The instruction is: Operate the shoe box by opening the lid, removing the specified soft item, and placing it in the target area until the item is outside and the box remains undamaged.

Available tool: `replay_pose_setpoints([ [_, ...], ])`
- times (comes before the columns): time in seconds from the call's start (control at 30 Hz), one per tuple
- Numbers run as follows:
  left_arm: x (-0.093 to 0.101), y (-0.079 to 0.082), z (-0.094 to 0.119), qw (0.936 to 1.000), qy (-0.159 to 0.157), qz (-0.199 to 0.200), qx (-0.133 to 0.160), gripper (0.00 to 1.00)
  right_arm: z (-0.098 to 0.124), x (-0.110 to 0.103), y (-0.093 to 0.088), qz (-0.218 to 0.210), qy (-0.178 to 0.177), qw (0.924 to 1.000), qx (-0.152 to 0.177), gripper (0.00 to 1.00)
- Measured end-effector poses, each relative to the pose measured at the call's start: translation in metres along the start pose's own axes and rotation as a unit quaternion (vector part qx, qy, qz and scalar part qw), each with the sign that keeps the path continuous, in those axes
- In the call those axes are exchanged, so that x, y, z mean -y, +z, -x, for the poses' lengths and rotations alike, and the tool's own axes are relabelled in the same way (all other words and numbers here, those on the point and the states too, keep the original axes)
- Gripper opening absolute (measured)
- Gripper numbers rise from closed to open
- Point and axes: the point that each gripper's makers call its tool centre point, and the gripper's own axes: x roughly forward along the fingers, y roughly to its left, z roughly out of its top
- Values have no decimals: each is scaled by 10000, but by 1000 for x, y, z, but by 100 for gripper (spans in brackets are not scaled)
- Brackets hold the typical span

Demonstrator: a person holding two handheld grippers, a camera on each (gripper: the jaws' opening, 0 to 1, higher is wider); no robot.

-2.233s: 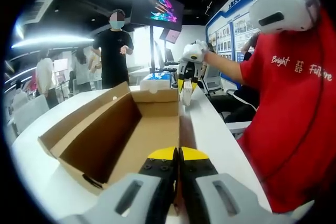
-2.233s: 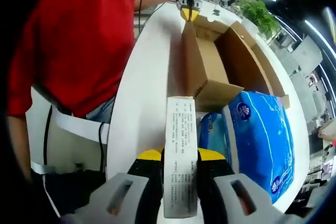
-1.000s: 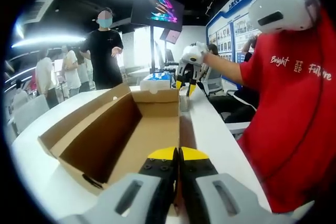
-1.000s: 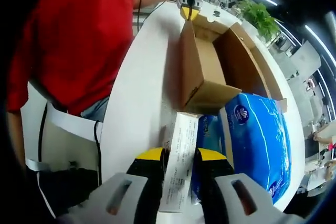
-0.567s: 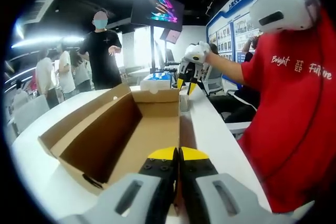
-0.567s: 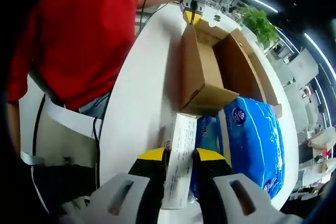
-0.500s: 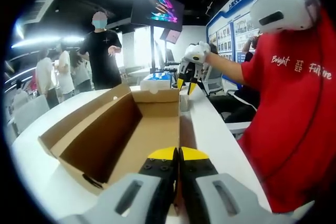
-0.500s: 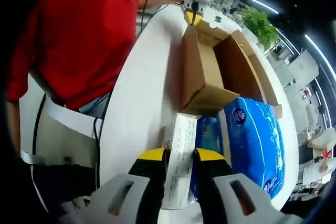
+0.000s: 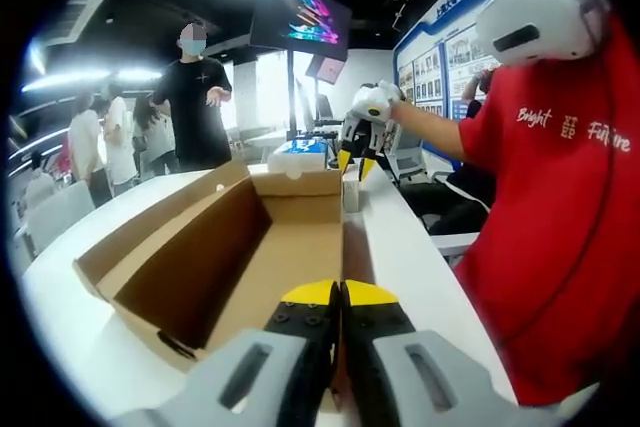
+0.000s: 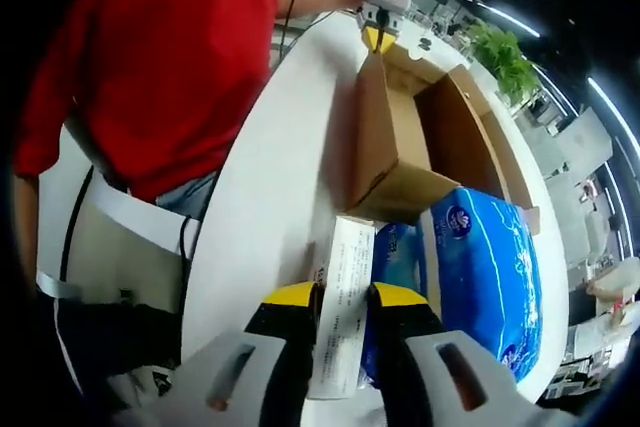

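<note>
Left gripper (image 9: 340, 295) clenched on the cardboard box (image 9: 215, 247) wall. Right gripper (image 10: 343, 297) released; white packet (image 10: 340, 302) lies between its jaws, beside the box's end.

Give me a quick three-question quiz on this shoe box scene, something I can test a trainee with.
1. True or false: the large blue plastic pack lies inside the open brown cardboard shoe box.
2. Where is the left gripper? A: open in the air. B: shut on the shoe box's wall. C: holding the blue pack.
3. What stands between the fingers of the right gripper?

Key: 1. False; it lies on the white table beside the box. 2. B. 3. A slim white printed pack.
</note>
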Motion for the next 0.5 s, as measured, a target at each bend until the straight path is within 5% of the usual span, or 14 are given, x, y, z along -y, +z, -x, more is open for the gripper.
replay_pose_setpoints([
  [0.3,0,0,0,10000,28,-20,12,1,0,1,-1,-28,90,9999,-53,20],
  [0.5,0,0,0,10000,7,-19,14,1,5,6,-1,-137,-172,9998,2,20],
])
